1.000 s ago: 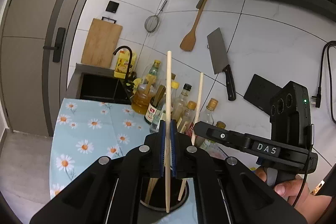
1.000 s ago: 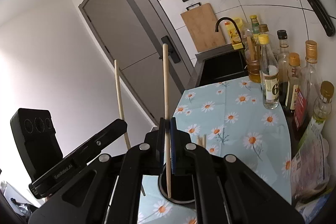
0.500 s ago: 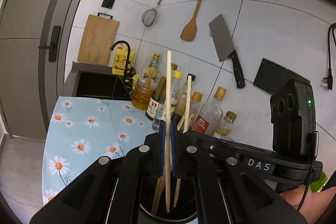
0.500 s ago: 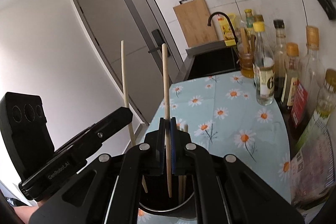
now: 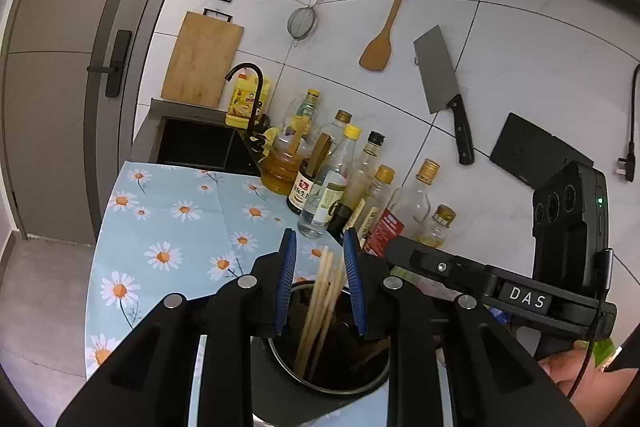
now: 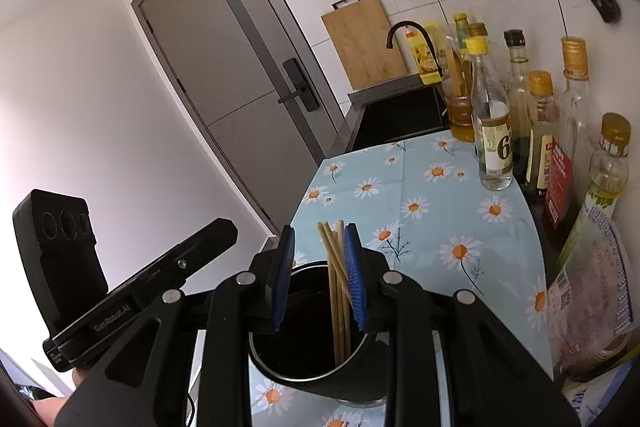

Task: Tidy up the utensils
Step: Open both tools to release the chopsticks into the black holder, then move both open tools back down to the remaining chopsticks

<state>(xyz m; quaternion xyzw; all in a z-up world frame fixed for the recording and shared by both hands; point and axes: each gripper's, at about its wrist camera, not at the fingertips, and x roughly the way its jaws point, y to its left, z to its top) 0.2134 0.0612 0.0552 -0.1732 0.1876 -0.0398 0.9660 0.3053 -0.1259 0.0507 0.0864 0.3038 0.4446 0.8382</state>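
A: Left claw stood spread wide, empty; right claw likewise, gripping nothing.

B: And the pale wooden chopsticks?

A: Directly below both claws, upright, slightly leaning in the dark round metal holder on the daisy-print desk. Neither hand looked clearly nearer.

Chopsticks stand in holder, jaws apart.

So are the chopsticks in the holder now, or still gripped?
In the holder: the chopsticks lean inside it, with both the left gripper and right gripper open.
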